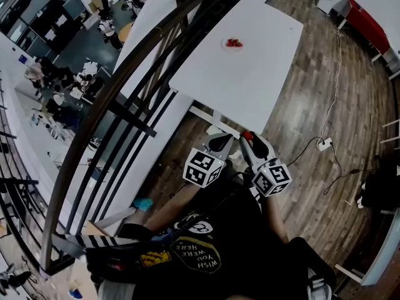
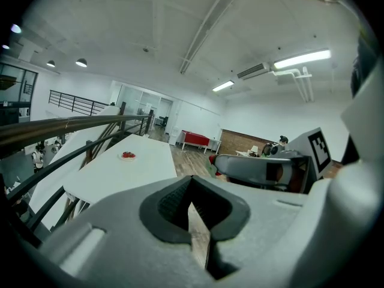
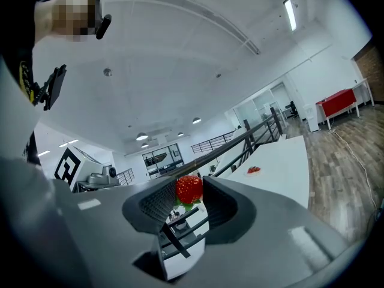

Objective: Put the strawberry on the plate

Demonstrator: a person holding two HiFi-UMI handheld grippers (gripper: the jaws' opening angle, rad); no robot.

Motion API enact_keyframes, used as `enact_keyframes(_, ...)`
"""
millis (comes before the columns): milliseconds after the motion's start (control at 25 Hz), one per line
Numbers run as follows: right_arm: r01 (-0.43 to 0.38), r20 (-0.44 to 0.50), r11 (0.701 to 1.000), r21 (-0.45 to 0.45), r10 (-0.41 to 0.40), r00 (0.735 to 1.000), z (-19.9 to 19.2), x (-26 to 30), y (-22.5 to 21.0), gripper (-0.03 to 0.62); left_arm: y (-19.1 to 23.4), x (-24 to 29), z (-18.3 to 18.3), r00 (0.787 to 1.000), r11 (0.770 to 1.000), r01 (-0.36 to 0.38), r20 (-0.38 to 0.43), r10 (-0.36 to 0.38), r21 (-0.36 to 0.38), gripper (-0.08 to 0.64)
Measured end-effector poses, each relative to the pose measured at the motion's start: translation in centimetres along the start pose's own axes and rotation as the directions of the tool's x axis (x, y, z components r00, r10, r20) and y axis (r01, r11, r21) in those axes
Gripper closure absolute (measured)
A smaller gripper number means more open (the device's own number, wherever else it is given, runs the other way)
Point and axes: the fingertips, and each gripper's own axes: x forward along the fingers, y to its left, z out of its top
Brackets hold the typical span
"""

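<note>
Head view: strawberry sits at the tip of the right gripper, w/ the left gripper just beside it. Both are well apart from the plate on the white table, and the red bits on the plate are too small to tell. Left gripper view: jaws nearly together, only a thin wedge of floor btw them, nothing held. Right gripper view: jaws apart & clamped on the strawberry's sides, leaves down, plate tiny beyond.

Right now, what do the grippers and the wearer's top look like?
The left gripper and right gripper are pale grey shells with dark ribbed pads, each bearing a white cube of black square markers. The top is black with yellow print.
</note>
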Motion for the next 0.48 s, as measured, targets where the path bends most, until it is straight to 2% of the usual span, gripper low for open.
enact_keyframes(480,-0.022,0.02,1.0,-0.018,0.023,1.0,5.4,3.6,-7.7,0.453,2.3,8.2,6.2,0.999,0.999,-0.025,0.04,0.024,0.023,0.557)
